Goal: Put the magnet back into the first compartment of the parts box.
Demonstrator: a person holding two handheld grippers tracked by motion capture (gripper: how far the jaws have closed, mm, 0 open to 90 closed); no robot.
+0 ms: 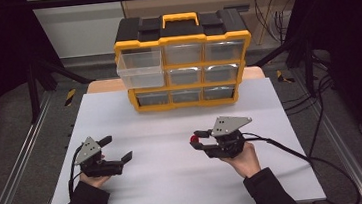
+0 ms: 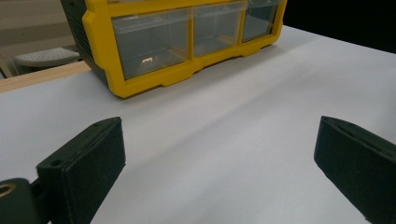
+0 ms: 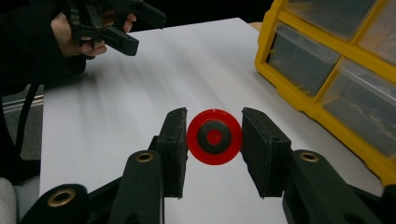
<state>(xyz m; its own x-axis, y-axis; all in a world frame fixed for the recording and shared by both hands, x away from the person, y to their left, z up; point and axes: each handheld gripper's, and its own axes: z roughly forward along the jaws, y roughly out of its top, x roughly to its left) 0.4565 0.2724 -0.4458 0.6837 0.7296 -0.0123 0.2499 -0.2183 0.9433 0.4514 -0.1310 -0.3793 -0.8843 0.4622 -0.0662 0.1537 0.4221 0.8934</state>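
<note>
A red disc (image 3: pixel 214 136) is pinched in the right tool (image 3: pixel 214 140), probably for the pulled-out drawer (image 1: pixel 140 69); the left tool (image 1: pixel 114 148) is held wide open, empty.

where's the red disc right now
The red disc sits clamped between the right gripper jaws, above the white table right of centre, in front of the yellow drawer organizer.

I am finding no readable text, label, brand, number or sign anywhere in front of me. The yellow and black drawer organizer (image 1: pixel 183 59) at the far side of the table is showing no legible lettering on its frame or clear drawers, and the red disc (image 3: pixel 214 136) between my right-hand jaws is carrying only plain red and grey rings.
</note>
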